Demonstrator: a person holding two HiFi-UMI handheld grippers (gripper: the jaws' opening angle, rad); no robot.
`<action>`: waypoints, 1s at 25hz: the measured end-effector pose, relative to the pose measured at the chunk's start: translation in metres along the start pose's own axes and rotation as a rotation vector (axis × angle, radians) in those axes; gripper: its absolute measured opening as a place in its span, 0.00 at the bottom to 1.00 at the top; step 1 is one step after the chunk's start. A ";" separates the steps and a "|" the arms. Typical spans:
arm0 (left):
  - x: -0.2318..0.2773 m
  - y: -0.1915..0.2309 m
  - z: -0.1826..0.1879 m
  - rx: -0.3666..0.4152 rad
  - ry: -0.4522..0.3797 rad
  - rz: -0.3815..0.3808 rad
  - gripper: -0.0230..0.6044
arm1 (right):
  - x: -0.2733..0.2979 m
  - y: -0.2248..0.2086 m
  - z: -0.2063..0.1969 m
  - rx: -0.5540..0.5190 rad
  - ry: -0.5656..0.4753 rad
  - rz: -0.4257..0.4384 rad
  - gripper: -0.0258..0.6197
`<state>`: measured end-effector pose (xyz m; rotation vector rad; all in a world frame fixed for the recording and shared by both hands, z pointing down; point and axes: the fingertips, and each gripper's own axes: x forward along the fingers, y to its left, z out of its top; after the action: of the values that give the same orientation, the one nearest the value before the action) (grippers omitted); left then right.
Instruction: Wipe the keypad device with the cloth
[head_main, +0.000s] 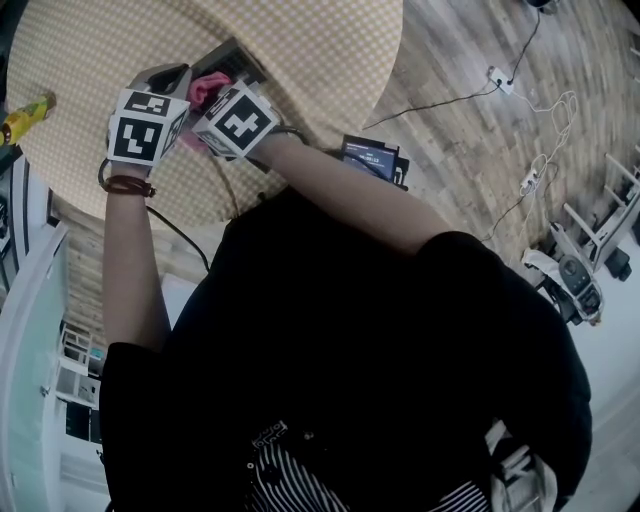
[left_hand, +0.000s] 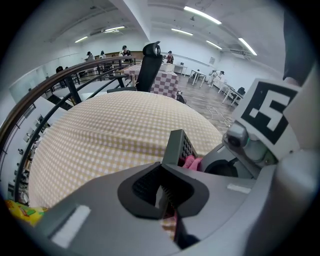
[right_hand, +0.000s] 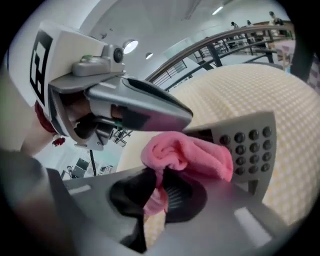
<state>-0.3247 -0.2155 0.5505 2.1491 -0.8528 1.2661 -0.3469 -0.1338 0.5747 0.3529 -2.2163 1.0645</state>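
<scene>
Two tongs meet at the keypad device, over a checked surface.
Left tongs are clenched on the device's near edge, so its grey body stands tilted up from between them. Right tongs grasp a bunched pink cloth, and the cloth's free fold presses on the device's face, just beside the rows of dark round keys. A yellow packet lies well apart from the device, at the surface's rim.
</scene>
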 end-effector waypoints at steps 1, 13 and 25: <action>0.000 0.000 0.000 0.001 -0.002 0.003 0.04 | 0.002 -0.003 -0.009 0.026 0.015 0.003 0.11; -0.002 0.010 0.006 -0.117 -0.109 0.121 0.04 | 0.010 -0.017 -0.050 0.105 0.106 -0.027 0.11; -0.104 -0.040 0.000 -0.450 -0.496 0.091 0.04 | -0.072 0.057 -0.025 -0.012 -0.036 0.046 0.11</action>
<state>-0.3341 -0.1610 0.4539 2.0800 -1.3033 0.4978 -0.3095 -0.0804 0.5051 0.3191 -2.2721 1.0765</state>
